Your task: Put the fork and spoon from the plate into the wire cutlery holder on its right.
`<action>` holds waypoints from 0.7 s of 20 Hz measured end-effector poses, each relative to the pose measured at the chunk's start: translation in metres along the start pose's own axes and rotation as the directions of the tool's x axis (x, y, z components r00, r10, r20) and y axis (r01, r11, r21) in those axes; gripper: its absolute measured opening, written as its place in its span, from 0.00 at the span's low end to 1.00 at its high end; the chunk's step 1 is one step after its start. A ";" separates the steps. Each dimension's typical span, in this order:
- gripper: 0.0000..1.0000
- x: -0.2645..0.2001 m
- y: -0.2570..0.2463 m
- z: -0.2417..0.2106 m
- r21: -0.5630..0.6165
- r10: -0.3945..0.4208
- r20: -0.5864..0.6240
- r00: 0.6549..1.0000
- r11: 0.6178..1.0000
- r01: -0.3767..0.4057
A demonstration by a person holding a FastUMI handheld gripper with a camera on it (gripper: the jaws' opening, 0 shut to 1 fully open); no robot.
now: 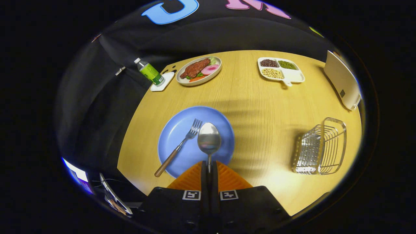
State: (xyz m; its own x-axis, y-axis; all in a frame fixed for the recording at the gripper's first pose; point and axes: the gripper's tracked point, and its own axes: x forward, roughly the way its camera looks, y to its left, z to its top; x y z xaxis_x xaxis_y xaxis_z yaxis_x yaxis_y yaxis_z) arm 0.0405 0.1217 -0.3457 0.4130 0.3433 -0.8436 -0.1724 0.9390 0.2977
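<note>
- Gripper [209,167] nearest cam: fingers closed right down to a thin slit, both pressing on the spoon [209,140] handle. Bowl of spoon sticks out ahead of the tips, facing up, more or less level.
- Why held so: pinching low on the handle leaves the bowl end free; judging by its size and how it hangs over the plate, spoon looks lifted clear, not resting, but can't be sure of the gap.
- Blue plate [182,130] just ahead of and under the fingertips. Fork [178,146] lying on it, left of the spoon, tines toward plate centre, wooden handle running back over the near-left rim onto the table. Not touching the spoon as far as I can tell.
- Wire cutlery holder [321,148] well to the right of the plate, apart from it, nothing seen inside. Looks upright w/ open top, so spoon likely needs tipping handle-down or bowl-down to drop in.
- Task est.: spoon in grip, transfer not done; fork untouched.
- Surface: pale wood-grain table [260,104], soft shadows across the middle.
- Far side: oval dish of food [199,70], green bottle [149,72] on a small white tray beside it, divided tray of beans [280,69], white appliance [343,81] at far right.
- Room: black cloth wall behind table.
</note>
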 end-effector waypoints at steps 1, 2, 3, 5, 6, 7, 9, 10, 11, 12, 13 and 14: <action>0.07 -0.013 -0.010 0.003 0.003 -0.008 0.011 1.000 1.000 0.008; 0.07 -0.027 -0.019 0.005 0.004 -0.016 0.020 1.000 1.000 0.016; 0.07 -0.042 -0.031 0.007 0.003 -0.029 0.023 0.999 1.000 0.029; 0.07 -0.068 -0.056 0.009 0.006 -0.053 0.016 0.998 0.999 0.053; 0.07 -0.079 -0.070 0.008 0.006 -0.069 0.007 0.998 0.998 0.069; 0.07 -0.090 -0.083 0.009 0.008 -0.086 0.001 0.996 0.996 0.086; 0.07 -0.106 -0.110 0.008 -0.002 -0.119 -0.036 0.992 0.993 0.119; 0.07 -0.111 -0.121 0.008 -0.016 -0.136 -0.054 0.989 0.991 0.136; 0.07 -0.114 -0.132 0.008 -0.028 -0.152 -0.072 0.986 0.988 0.150; 0.07 -0.116 -0.139 0.009 -0.033 -0.158 -0.091 0.983 0.987 0.155; 0.07 -0.117 -0.145 0.010 -0.034 -0.158 -0.105 0.982 0.987 0.156; 0.07 -0.116 -0.149 0.012 -0.036 -0.156 -0.114 0.981 0.988 0.153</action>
State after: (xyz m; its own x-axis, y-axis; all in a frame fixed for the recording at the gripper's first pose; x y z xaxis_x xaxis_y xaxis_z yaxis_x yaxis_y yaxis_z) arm 0.0293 -0.0578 -0.2869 0.3305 0.1876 -0.9250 -0.1388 0.9790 0.1490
